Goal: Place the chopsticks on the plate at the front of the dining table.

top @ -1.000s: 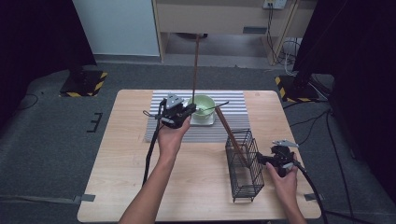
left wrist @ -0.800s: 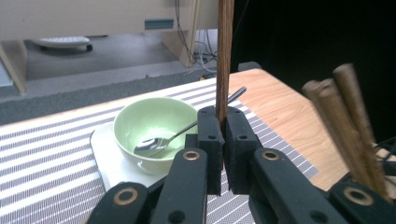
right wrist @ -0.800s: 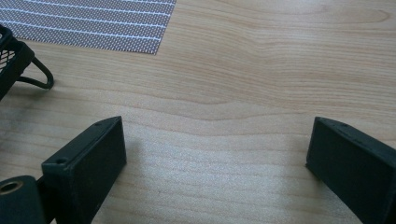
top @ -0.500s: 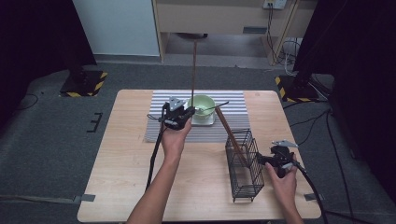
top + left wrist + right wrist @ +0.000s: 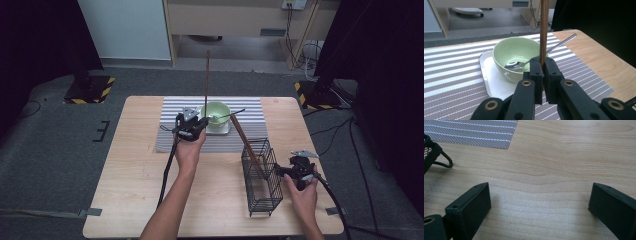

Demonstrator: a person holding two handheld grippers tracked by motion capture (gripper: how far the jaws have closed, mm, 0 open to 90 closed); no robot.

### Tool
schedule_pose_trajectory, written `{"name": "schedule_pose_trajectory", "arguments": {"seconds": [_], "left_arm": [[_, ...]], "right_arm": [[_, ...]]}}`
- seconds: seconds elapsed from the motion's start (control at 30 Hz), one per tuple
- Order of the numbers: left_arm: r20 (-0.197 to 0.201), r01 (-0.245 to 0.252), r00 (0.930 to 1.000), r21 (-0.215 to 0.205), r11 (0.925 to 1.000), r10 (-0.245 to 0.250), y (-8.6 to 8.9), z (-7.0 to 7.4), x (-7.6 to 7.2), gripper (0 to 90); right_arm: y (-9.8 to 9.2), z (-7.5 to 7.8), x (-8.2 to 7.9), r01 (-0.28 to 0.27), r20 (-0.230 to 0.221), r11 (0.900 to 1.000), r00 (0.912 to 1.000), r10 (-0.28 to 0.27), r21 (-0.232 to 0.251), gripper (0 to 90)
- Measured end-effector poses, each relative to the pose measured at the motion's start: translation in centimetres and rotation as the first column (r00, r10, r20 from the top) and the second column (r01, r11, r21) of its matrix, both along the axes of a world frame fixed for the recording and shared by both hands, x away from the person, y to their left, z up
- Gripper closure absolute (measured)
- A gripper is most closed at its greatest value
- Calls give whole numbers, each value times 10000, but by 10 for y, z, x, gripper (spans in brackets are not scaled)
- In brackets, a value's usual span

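My left gripper [image 5: 193, 124] [image 5: 543, 67] is shut on a long brown wooden stick [image 5: 207, 80] [image 5: 544, 30] and holds it upright just left of a pale green bowl [image 5: 216, 114] [image 5: 511, 50]. A metal spoon [image 5: 228, 115] [image 5: 559, 43] lies in the bowl, its handle pointing right. The bowl stands on a small white tray [image 5: 223, 131] [image 5: 486, 67] on a striped placemat [image 5: 170, 135]. A second wooden stick [image 5: 246, 142] leans in a black wire basket [image 5: 262, 175]. My right gripper [image 5: 286, 172] [image 5: 540, 202] rests open on the table, right of the basket, with nothing between its jaws.
The wooden table [image 5: 130, 190] has bare room at the left and front. A corner of the basket [image 5: 431, 152] and the placemat's edge [image 5: 474, 130] appear in the right gripper view. Cables trail from both grippers toward the front edge.
My left hand has sunk a little toward the placemat with the upright stick still gripped. The right hand has kept still.
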State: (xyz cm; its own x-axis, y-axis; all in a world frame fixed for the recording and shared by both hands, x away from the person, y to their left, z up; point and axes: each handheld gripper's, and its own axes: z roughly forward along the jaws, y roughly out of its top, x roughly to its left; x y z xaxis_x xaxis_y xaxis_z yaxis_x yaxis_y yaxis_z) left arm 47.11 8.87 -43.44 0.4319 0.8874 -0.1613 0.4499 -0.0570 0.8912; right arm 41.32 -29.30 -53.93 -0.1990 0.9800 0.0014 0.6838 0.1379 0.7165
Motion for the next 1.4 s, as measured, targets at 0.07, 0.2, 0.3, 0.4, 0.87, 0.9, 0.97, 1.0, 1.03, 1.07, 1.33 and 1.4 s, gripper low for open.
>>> {"name": "schedule_pose_trajectory", "arguments": {"seconds": [0.07, 0.2, 0.3, 0.4, 0.87, 0.9, 0.97, 1.0, 1.03, 1.07, 1.33, 1.4], "left_arm": [[-24, -23, 10000, -5, 10000, 23, -1, -2, 0, 861], [-104, -103, 9999, 56, 9999, 104, -1, -7, 1, 861], [-173, -189, 9997, 15, 9998, 190, -1, -11, 2, 861], [-222, -235, 9995, 49, 9997, 236, -3, -15, 3, 861], [-373, -399, 9985, 248, 9989, 408, -7, -26, 8, 861], [-386, -439, 9982, 278, 9986, 450, -7, -28, 8, 861], [-391, -467, 9981, 295, 9985, 478, -7, -29, 8, 861], [-436, -499, 9977, 331, 9982, 514, -7, -31, 8, 861], [-436, -499, 9977, 331, 9982, 514, -7, -31, 8, 861], [-463, -494, 9976, 410, 9979, 513, -8, -34, 8, 861], [-602, -552, 9965, 456, 9974, 579, -10, -42, 10, 861], [-646, -550, 9962, 512, 9972, 583, -10, -44, 10, 861]], "right_arm": [[0, 0, 0, -10, 13, 10000, 10000, 10, -13, 41], [0, 0, 0, -13, 13, 10000, 10000, 13, -12, 41], [0, 0, 0, -3, 4, 10000, 10000, 3, 0, 41], [0, 0, 0, -1, 5, 10000, 10000, 1, 3, 41], [0, 0, 0, -49, 10, 10000, 10000, 49, -25, 41], [0, 0, 0, -52, 10, 10000, 10000, 52, -22, 41], [0, 0, 0, -52, 9, 10000, 10000, 52, -21, 41], [0, 0, 0, -49, 11, 10000, 10000, 49, -26, 41], [0, 0, 0, -49, 11, 10000, 10000, 49, -26, 41], [0, 0, 0, -58, 11, 10000, 10000, 58, -24, 41], [0, 0, 0, -47, 7, 10000, 10000, 47, -25, 41], [0, 0, 0, -60, 6, 10000, 10000, 60, -24, 41]]}}
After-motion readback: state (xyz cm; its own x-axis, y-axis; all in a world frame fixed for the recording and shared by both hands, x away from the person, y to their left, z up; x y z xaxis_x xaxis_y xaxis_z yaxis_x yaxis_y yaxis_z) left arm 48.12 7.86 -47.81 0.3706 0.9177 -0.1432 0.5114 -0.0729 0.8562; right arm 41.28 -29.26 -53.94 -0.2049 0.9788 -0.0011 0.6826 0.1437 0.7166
